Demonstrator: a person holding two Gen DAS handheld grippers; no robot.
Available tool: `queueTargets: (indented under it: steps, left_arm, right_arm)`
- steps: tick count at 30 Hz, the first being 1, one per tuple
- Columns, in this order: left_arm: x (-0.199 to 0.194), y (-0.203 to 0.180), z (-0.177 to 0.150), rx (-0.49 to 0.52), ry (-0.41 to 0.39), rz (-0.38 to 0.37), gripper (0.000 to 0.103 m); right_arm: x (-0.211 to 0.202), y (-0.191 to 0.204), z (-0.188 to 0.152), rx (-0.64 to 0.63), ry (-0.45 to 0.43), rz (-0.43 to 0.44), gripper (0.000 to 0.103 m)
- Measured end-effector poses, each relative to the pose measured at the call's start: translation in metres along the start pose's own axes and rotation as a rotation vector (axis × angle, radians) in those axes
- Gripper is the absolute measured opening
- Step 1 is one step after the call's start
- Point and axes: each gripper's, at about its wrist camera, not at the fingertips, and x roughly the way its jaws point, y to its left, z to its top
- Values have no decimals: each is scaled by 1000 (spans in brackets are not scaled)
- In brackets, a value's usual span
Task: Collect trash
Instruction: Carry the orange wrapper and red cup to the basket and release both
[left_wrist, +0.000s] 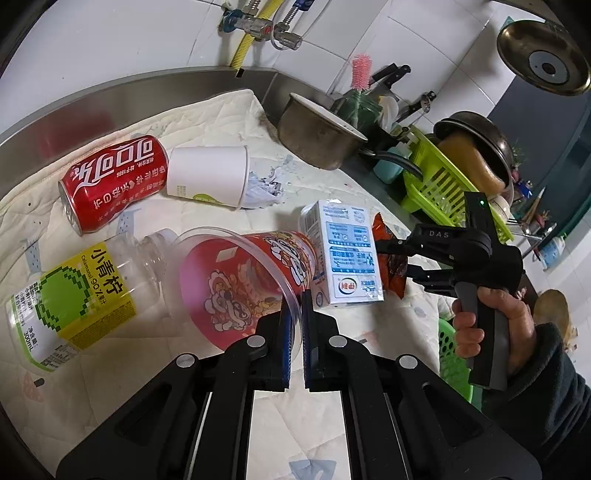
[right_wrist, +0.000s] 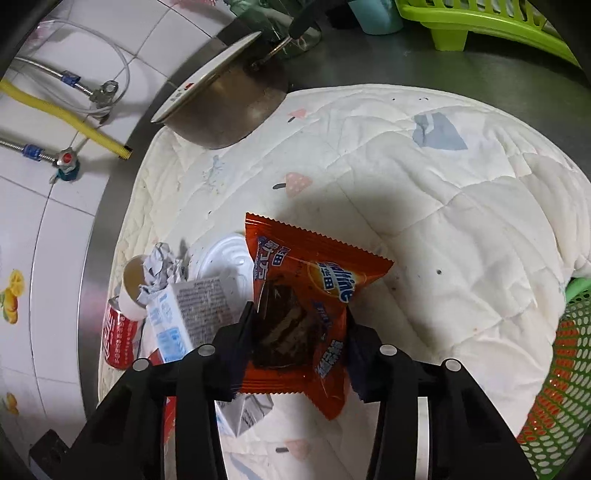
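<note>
My left gripper (left_wrist: 294, 306) is shut on the clear rim of a red printed plastic cup (left_wrist: 243, 280) lying on its side. A white and blue milk carton (left_wrist: 345, 254) leans against the cup. A red cola can (left_wrist: 110, 181), a white paper cup (left_wrist: 208, 175) with crumpled paper (left_wrist: 264, 190), and a clear bottle with a yellow-green label (left_wrist: 70, 295) lie on the quilted cloth. My right gripper (right_wrist: 297, 321) is shut on an orange snack wrapper (right_wrist: 314, 277); it shows in the left wrist view (left_wrist: 397, 264) beside the carton.
A metal pot (left_wrist: 317, 133) stands at the back of the cloth (right_wrist: 424, 206). A green dish rack (left_wrist: 443, 181) with a pan sits to the right. A green perforated basket (right_wrist: 554, 369) stands off the cloth's right edge. Pipes and valves (left_wrist: 258, 27) run on the tiled wall.
</note>
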Motion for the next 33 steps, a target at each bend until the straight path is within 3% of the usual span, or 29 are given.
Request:
queueTargets:
  steps: [10,17,23,29,33]
  left_arm:
    - [-23,-5,-2,-2,-28,-14,3]
    - [-48,-23,-5,30,-51,-35,3]
    - [-61,-59,-5,93,-59,-95,3]
    - [-48,-111,-13,159,-19,-191,3]
    - [-25,-152,-26,214,41,-251,3]
  right_arm:
    - [-29,2,-26,-85,-41,15,37]
    - [-80,-15,-58,-161,-115,13,37]
    - [-125,-65,-97,-211,-183,-127,40]
    - [-140,-140,-128,-170,-162,-298,45]
    - [-140,-184,-140,-106,-130,-337,49]
